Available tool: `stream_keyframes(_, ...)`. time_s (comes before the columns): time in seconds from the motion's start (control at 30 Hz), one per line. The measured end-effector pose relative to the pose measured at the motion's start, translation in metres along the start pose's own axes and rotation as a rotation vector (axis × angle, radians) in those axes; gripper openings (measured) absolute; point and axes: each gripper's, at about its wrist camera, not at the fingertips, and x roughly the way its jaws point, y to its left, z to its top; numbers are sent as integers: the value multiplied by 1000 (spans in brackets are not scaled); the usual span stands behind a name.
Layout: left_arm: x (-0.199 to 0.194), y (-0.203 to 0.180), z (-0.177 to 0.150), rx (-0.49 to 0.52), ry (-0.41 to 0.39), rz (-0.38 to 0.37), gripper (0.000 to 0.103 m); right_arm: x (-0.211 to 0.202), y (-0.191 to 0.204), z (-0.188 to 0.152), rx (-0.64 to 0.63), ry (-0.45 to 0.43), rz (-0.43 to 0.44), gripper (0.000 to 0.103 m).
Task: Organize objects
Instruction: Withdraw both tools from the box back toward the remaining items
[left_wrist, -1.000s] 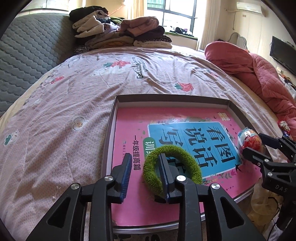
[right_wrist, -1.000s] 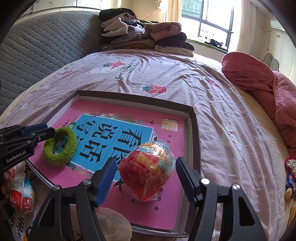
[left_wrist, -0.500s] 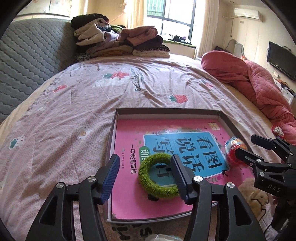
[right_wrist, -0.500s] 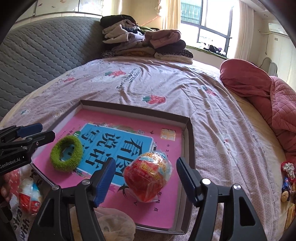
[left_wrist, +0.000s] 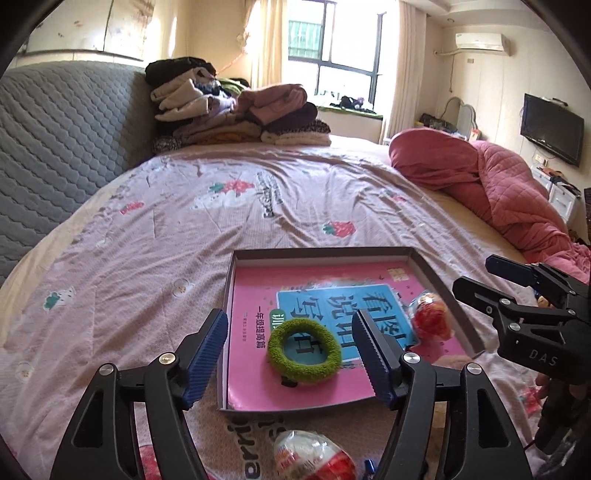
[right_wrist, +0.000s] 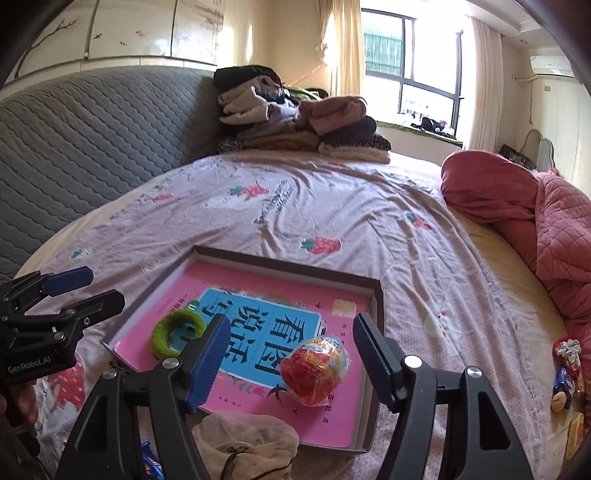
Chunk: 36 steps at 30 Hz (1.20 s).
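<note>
- Green and fuzzy, the hair scrunchie (left_wrist: 303, 345) lies flat on the pink workbook (left_wrist: 295, 384) inside the shallow cardboard box lid (left_wrist: 321, 253), at its near left part; we see nothing pressing on it.
- On the same book, toward the near right, sits the red foil-wrapped toy egg (right_wrist: 315, 370), apart from the scrunchie.
- Our left gripper (left_wrist: 291, 354) hovers above the scrunchie with its jaws opening; the ring shows between the blue pads in the left wrist view, but neither pad touches it, so it is released.
- Our right gripper (right_wrist: 291, 356) stands wide apart over the egg, which shows between its pads, touched by neither.
- Each tool appears in the other's view: the right one at the right edge, the left one at the left edge.
- The lid rests on a mauve strawberry-print bedsheet (left_wrist: 184, 229).
- Just near the lid lies a second wrapped egg (left_wrist: 314, 458), and a beige mesh bag (right_wrist: 245, 439) sits against the lid's near edge.
- Far off, folded clothes (left_wrist: 236, 107) are stacked by the grey quilted headboard (left_wrist: 62, 140); a pink quilt (left_wrist: 491, 184) is heaped on the right.
</note>
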Motion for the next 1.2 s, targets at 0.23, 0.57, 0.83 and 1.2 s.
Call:
stream_keyframes(0.23,-34,-1,-2,-2,-32,-13,73,-25,5,6,11,-47,23,69)
stream_keyframes(0.57,-72,-7,-8,15,-75,-4,74,-57,15,8,15,-101,38,70)
stream_keyframes(0.83,-89,-12,-16,26,-74,3,74,-78,27,3,1,-126,52,71)
stream_keyframes(1.2,-109,-20,-31,46,-81,-2,74,-105,29,-11,0,-150,49,71)
